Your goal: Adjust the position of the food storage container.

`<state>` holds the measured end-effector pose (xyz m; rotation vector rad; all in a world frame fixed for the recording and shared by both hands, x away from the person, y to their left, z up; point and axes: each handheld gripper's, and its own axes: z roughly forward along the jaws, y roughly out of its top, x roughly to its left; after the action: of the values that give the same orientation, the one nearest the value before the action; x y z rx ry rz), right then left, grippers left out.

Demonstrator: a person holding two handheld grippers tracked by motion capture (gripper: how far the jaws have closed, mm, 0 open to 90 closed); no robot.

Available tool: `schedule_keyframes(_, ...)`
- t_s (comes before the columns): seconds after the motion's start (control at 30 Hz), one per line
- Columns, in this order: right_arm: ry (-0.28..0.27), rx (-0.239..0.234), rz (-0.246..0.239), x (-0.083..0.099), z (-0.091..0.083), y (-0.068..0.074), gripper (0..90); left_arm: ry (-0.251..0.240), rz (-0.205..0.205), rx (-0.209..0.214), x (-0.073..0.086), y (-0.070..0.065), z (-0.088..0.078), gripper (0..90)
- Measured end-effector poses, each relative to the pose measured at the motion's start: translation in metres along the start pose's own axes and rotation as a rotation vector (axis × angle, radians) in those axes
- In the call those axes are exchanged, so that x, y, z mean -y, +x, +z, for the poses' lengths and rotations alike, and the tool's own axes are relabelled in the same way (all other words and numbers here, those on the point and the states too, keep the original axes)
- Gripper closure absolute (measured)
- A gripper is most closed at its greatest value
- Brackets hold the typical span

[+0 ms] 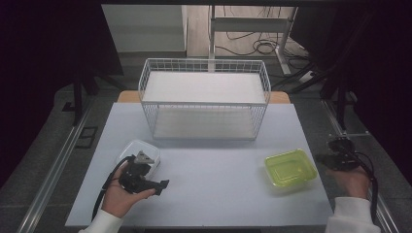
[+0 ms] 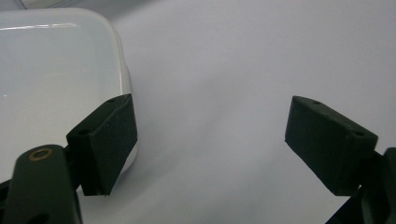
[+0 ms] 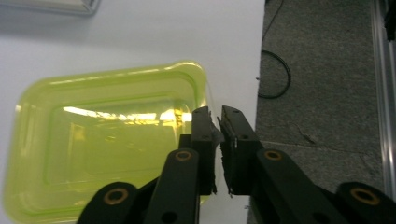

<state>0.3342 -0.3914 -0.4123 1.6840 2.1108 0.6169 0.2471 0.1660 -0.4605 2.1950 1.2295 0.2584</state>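
A clear yellow-green plastic container sits near the table's right edge. My right gripper comes in from the right, and its jaws stand almost together, pinching the container's right rim. At front left lies a clear white-looking lidded container. My left gripper is open wide just in front of it. One finger hangs over the container's near corner, the other over bare table. Nothing is between them.
A white wire basket with a pale liner stands at the back centre of the grey table. Beyond the right edge is dark floor with a cable. Table legs and more cables lie behind the basket.
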Motion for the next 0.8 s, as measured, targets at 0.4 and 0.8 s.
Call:
schedule_keyframes(0.4,0.051,0.038,0.000,0.007,0.020,-0.007,88.7,0.010,0.017,0.010,-0.002,-0.004,0.003,16.3)
schedule_keyframes(0.8,0.133,0.058,-0.052,0.013,0.046,-0.007,88.9,0.010,0.011,0.040,-0.002,-0.003,0.002,16.2)
